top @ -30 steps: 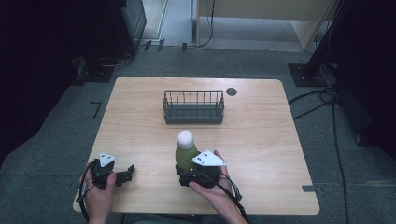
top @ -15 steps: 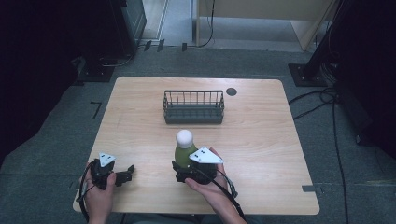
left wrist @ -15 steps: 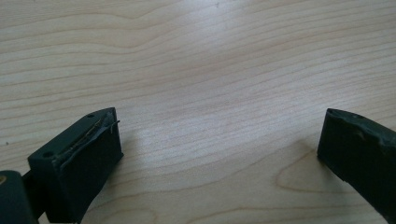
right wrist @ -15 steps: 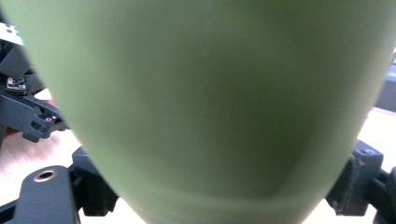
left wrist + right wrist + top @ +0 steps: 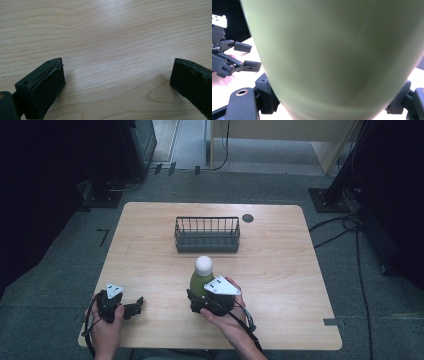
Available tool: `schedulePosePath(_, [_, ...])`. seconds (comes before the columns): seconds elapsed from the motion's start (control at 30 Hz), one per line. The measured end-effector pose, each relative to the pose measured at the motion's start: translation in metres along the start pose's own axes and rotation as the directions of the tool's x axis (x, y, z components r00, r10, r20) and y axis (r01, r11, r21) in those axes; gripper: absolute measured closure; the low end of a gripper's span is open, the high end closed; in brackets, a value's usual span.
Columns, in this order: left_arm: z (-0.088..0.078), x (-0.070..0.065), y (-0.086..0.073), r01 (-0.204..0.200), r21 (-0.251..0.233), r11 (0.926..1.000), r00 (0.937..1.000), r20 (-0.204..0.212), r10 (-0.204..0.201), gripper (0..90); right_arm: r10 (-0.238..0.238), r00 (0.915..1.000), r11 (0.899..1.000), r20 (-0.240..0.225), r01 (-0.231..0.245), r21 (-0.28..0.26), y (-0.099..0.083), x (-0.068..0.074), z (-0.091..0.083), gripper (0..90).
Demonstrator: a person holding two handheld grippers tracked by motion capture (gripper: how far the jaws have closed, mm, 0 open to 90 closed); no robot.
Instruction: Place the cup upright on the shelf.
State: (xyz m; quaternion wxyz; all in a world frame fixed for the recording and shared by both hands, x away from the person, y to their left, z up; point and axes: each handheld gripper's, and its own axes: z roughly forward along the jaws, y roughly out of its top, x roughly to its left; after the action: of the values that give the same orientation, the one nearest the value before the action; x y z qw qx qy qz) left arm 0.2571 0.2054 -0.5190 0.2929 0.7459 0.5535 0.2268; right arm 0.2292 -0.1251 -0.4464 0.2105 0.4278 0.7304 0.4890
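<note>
A: The right gripper (image 5: 197, 301) is clamped on the green bottle (image 5: 200, 281), low on its body. The bottle stands upright near the table's (image 5: 280, 270) six o'clock edge, white cap (image 5: 203, 264) up, likely so it can be carried steadily. The wire basket (image 5: 207, 235) sits at twelve o'clock from it.

B: And the left gripper (image 5: 134, 306)?

A: At the bottle's nine o'clock, jaws spread wide, holding nothing. Its own view confirms bare wood between them; the right gripper view shows the bottle wall pressed close, which the high view cannot.
</note>
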Motion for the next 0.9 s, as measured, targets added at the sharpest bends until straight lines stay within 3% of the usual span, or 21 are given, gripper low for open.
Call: schedulePosePath(0.9, [0.000, 0.000, 0.000, 0.001, -0.001, 1.0000, 1.0000, 0.000, -0.001, 0.1, -0.060, 0.9962, 0.996, 0.063, 0.064, -0.063, 0.056, -0.015, -0.009, 19.9])
